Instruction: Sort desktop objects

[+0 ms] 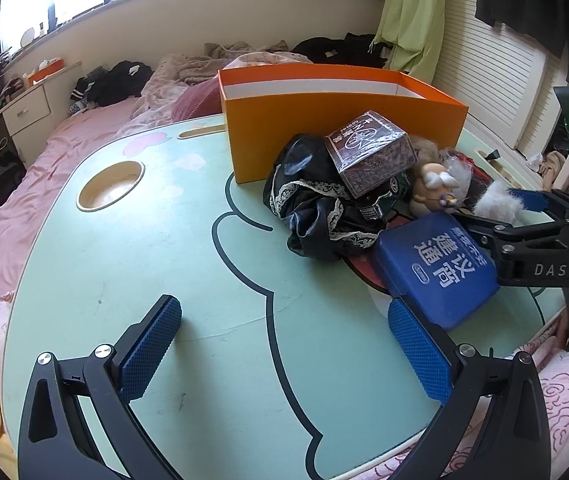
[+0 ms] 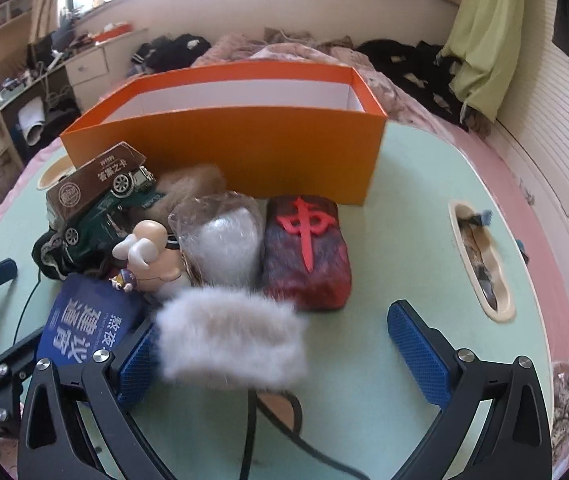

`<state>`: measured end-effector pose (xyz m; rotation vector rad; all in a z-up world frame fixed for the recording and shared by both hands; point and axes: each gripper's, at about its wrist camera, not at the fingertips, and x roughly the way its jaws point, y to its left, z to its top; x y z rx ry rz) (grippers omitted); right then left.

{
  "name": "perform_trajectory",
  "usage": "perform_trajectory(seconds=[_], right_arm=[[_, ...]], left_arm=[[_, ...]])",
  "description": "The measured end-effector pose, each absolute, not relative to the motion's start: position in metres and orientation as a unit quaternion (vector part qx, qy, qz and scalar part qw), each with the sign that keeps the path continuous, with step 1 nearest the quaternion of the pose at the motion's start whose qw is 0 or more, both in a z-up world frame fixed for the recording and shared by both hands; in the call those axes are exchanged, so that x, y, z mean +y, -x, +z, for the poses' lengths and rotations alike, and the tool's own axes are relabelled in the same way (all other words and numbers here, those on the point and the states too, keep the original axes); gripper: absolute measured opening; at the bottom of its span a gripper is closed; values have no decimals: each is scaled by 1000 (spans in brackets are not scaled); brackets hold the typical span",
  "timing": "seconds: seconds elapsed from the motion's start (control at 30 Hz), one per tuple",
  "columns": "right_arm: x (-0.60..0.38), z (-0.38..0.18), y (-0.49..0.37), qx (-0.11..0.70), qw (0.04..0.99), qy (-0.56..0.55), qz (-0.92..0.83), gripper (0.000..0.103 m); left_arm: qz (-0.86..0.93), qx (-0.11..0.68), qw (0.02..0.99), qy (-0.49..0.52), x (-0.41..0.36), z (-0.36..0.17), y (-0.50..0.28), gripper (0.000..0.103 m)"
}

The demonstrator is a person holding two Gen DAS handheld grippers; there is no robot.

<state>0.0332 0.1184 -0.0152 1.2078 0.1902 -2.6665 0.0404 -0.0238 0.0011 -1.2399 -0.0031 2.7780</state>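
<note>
Jaws on both grippers stood wide, nothing held. Left gripper (image 1: 284,344) hovered over bare green table (image 1: 124,272), w/ its right pad just beside the blue pouch (image 1: 440,268). Right gripper (image 2: 284,352) sat low at the near edge of the pile; the grey fur piece (image 2: 230,338) lay between its fingers, touching or nearly touching the left pad, well short of the right one.

Pile sat in front of the orange box (image 2: 244,148), which looked empty as far as visible: black lacy cloth (image 1: 316,208), brown printed carton (image 1: 372,156), toy truck (image 2: 100,208), small figurine (image 2: 148,252), bagged white fluff (image 2: 224,240), red plush tile (image 2: 304,252).

Fur piece prob. very light, soft, compressible — a pinch across its short width mid-length should hold; it would squash, so the jaws need to close far. Low break risk. Could snag neighbouring fluff bag or drag the figurine. Plush tile similar, bulkier. Truck and carton rigid; grip flat sides.
</note>
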Motion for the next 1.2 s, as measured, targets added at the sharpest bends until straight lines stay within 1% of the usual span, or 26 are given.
perform_trajectory(seconds=[0.07, 0.7, 0.93, 1.2], right_arm=[[121, -17, -35, 64, 116, -393, -910, 103], [126, -17, -42, 55, 117, -386, -913, 103], [120, -17, -44, 63, 114, -383, -915, 103], [124, -17, -45, 73, 136, -378, -913, 103]], left_arm=[[912, 0, 50, 408, -24, 1, -40, 103], [917, 11, 47, 396, -24, 4, -46, 103], [917, 3, 49, 395, -30, 2, -44, 103], [916, 1, 44, 398, -32, 0, -39, 103]])
